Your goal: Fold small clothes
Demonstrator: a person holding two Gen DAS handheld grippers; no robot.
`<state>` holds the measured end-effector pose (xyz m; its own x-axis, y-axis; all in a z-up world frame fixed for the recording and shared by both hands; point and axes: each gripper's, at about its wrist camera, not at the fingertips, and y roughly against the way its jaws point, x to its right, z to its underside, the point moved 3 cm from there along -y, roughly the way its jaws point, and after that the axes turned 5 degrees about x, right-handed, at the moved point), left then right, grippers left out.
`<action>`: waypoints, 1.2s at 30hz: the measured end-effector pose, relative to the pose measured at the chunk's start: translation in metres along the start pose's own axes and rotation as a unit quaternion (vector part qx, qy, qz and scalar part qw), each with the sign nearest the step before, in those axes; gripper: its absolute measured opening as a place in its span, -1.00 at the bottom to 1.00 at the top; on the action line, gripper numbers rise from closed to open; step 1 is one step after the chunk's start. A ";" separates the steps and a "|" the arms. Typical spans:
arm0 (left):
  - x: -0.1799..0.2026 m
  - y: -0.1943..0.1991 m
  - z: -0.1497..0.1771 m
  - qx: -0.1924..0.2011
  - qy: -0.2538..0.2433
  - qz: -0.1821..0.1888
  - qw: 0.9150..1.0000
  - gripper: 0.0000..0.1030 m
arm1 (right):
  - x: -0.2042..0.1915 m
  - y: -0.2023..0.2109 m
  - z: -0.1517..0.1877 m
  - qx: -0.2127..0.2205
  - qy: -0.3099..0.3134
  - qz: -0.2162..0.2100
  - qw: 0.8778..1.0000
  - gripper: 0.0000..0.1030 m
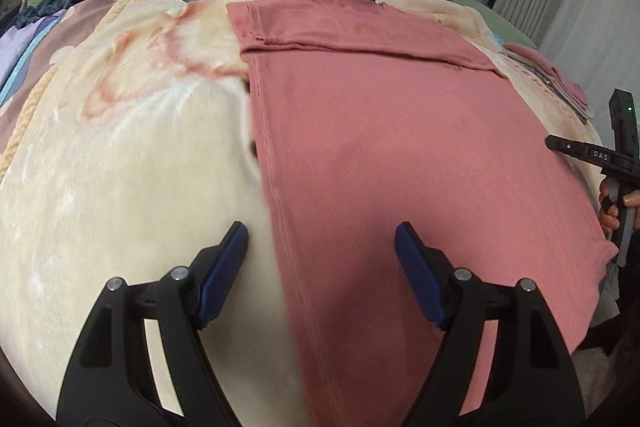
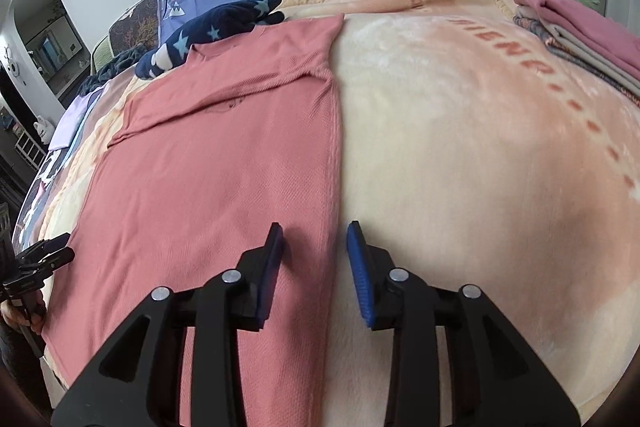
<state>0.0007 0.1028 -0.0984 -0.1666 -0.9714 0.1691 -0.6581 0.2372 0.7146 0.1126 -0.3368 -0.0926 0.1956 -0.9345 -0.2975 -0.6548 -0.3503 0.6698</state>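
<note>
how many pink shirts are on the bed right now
2 visible: one pink shirt spread flat on the cream blanket between both open grippers, and one folded pink garment atop the stack at the bed's far right. Its type is unclear; more could be hidden in that stack.

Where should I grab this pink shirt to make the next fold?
Probably at the hem corners nearest you. The pink shirt lies flat on the blanket, sleeves folded in, its long edges straight. Each open gripper, left and right, already straddles one edge, so pinch there from the near end.
</note>
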 end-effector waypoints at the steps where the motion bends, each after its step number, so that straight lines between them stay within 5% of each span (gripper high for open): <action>1: 0.001 0.002 0.003 -0.003 -0.002 0.001 1.000 0.51 | 0.000 0.002 0.003 0.000 -0.001 -0.001 1.000 -0.32; 16: 0.023 0.052 0.063 -0.006 -0.015 0.083 0.996 0.45 | 0.014 0.053 0.058 -0.012 -0.040 -0.052 0.998 -0.29; 27: 0.021 0.037 0.050 -0.013 0.024 0.105 0.994 0.38 | 0.011 0.063 0.068 -0.014 -0.065 -0.082 0.994 -0.20; 36: 0.008 0.037 0.051 0.002 0.058 0.125 0.990 0.20 | 0.000 0.046 0.054 -0.058 -0.040 -0.098 0.993 -0.17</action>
<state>-0.0626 0.1044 -0.1054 -0.2385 -0.8770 0.4172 -0.6108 0.4695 0.6376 0.0429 -0.3499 -0.0985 0.2501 -0.8408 -0.4801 -0.5205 -0.5349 0.6656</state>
